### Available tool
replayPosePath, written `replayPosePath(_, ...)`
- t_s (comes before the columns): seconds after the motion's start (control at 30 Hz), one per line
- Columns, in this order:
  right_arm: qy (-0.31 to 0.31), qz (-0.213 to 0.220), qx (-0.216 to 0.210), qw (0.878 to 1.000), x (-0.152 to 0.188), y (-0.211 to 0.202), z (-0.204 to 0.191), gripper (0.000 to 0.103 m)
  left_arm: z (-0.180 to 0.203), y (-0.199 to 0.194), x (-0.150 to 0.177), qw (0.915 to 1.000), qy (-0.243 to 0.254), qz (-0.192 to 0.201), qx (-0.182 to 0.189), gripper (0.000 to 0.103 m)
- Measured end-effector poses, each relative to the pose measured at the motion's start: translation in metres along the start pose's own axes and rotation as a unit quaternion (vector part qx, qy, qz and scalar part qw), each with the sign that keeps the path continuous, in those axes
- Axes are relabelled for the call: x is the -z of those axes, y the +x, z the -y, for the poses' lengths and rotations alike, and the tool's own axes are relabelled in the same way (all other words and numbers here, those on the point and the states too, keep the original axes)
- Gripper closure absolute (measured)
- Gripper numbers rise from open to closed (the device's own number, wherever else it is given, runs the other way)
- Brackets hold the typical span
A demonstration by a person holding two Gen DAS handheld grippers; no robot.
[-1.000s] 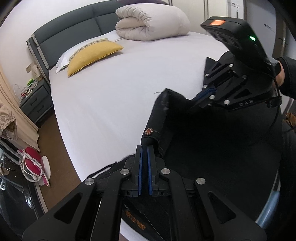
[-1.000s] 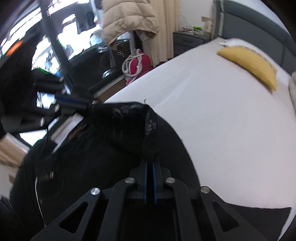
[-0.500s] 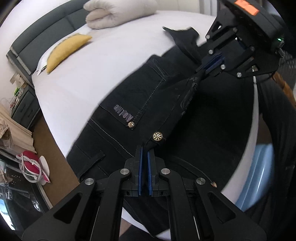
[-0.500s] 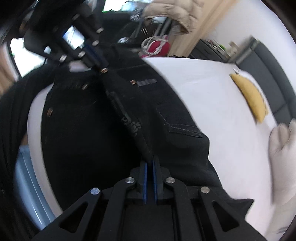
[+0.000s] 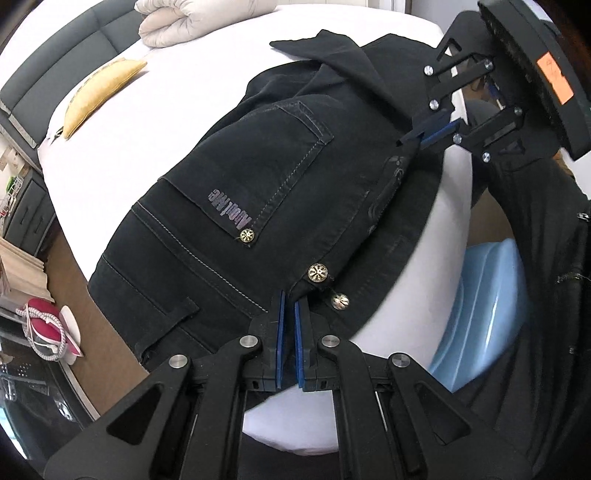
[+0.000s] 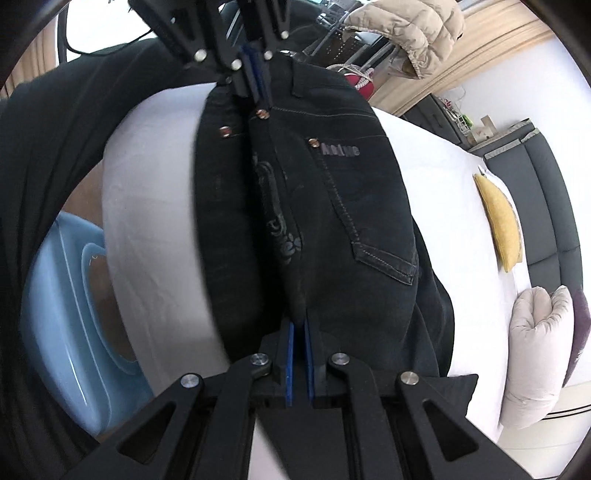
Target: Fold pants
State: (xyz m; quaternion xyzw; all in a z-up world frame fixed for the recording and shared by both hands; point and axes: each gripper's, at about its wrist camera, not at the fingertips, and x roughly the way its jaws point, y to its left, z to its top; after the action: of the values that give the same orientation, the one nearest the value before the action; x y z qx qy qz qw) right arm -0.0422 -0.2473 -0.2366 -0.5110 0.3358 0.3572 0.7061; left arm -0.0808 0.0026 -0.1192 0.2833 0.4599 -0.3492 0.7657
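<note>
Across the middle of the left wrist view runs the bed [image 5: 155, 122], a smooth white sheet over a rounded mattress edge that curves down at lower right; bare sheet reaches toward the upper left of the frame. On it lie the black pants [image 5: 258, 177], heavy denim with pale contrast stitching, a square back pocket bearing grey lettering, and round metal studs near the waistband. They are bunched along the bed's near edge, one leg trailing toward the top centre. At upper left sit a rolled cream duvet [image 5: 173, 18] and a curved yellow pillow [image 5: 96, 92], both well apart from the pants. Below the mattress edge at lower right shows a glossy pale-blue plastic tub [image 5: 480, 306].

At bottom centre the left tongs [image 5: 290, 306] are nearly closed, their blue pads pinching the waistband just beside a stud. At upper right the right tongs [image 5: 430, 134] are likewise clamped on the other end of the waistband; in the right wrist view the right tongs [image 6: 298, 332] grip a dark fold at bottom centre.
</note>
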Motion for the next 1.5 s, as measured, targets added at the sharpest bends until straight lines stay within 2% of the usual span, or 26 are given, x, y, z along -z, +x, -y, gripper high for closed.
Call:
replayPosePath(0.17, -0.006, -0.005, 0.011, 1.0, -0.005, 0.004, 0.005, 0.096, -0.002, -0.006, 0.003, 1.0, 0.006, -0.003, 0.0, 0.1)
replayPosePath(0.4, -0.012, -0.014, 0.02, 1.0, -0.005, 0.008, -0.01, 0.096, -0.005, -0.005, 0.002, 1.0, 0.0, -0.005, 0.004, 0.099)
replayPosePath(0.57, -0.001, -0.021, 0.018, 1.0, -0.005, 0.023, -0.015, 0.095, -0.009, -0.001, 0.004, 0.9998, -0.018, -0.006, 0.001, 0.095)
replayPosePath(0.63, 0.005, -0.019, 0.019, 1.0, -0.004, 0.025, -0.015, 0.094, -0.012, -0.007, 0.005, 0.9994, -0.03, -0.005, 0.013, 0.09)
replayPosePath(0.73, 0.017, -0.017, 0.023, 0.999, -0.006, 0.027, -0.013, 0.094, -0.021, -0.021, 0.011, 0.9986, -0.043, -0.023, 0.023, 0.084)
replayPosePath(0.8, 0.023, -0.017, 0.027, 0.999, -0.006, 0.028, -0.014, 0.094, -0.028, -0.031, 0.014, 0.9982, -0.05, -0.029, 0.011, 0.084)
replayPosePath(0.83, 0.025, -0.017, 0.03, 0.999, -0.006, 0.029, -0.014, 0.093, -0.033, -0.037, 0.014, 0.9979, -0.059, -0.027, 0.001, 0.084)
replayPosePath(0.9, 0.029, -0.019, 0.035, 0.999, -0.005, 0.03, -0.018, 0.093, -0.041, -0.053, 0.002, 0.9963, -0.085, 0.003, -0.007, 0.084)
replayPosePath(1.0, 0.04, -0.02, 0.04, 0.998, -0.008, 0.034, -0.015, 0.093, -0.041, -0.06, -0.025, 0.991, -0.123, 0.051, 0.014, 0.084)
replayPosePath(1.07, 0.049, -0.019, 0.043, 0.998, -0.009, 0.032, -0.017, 0.093, -0.036, -0.047, -0.049, 0.9867, -0.144, 0.068, 0.028, 0.084)
replayPosePath(1.17, 0.066, -0.016, 0.048, 0.997, -0.01, 0.033, -0.016, 0.093, -0.03, -0.012, -0.073, 0.9798, -0.178, 0.075, 0.05, 0.084)
replayPosePath(1.23, 0.081, -0.013, 0.053, 0.995, -0.01, 0.034, -0.018, 0.093, -0.027, 0.018, -0.083, 0.9718, -0.218, 0.056, 0.069, 0.084)
replayPosePath(1.3, 0.098, -0.009, 0.062, 0.993, -0.009, 0.034, -0.019, 0.092, -0.016, 0.048, -0.088, 0.9721, -0.226, 0.025, 0.057, 0.084)
replayPosePath(1.33, 0.106, -0.007, 0.065, 0.992, -0.008, 0.034, -0.019, 0.092, -0.012, 0.059, -0.087, 0.9724, -0.229, 0.019, 0.042, 0.085)
replayPosePath(1.37, 0.117, -0.007, 0.069, 0.991, -0.006, 0.034, -0.018, 0.092, -0.011, 0.06, -0.084, 0.9697, -0.239, 0.029, 0.04, 0.085)
replayPosePath(1.4, 0.126, -0.005, 0.071, 0.989, -0.004, 0.033, -0.02, 0.091, -0.012, 0.059, -0.082, 0.9662, -0.252, 0.034, 0.044, 0.085)
replayPosePath(1.47, 0.147, 0.004, 0.08, 0.986, 0.001, 0.028, -0.019, 0.079, -0.018, 0.058, -0.078, 0.9587, -0.275, 0.039, 0.06, 0.085)
replayPosePath(1.5, 0.162, 0.008, 0.09, 0.983, 0.005, 0.023, -0.018, 0.058, -0.021, 0.058, -0.076, 0.9568, -0.28, 0.042, 0.066, 0.085)
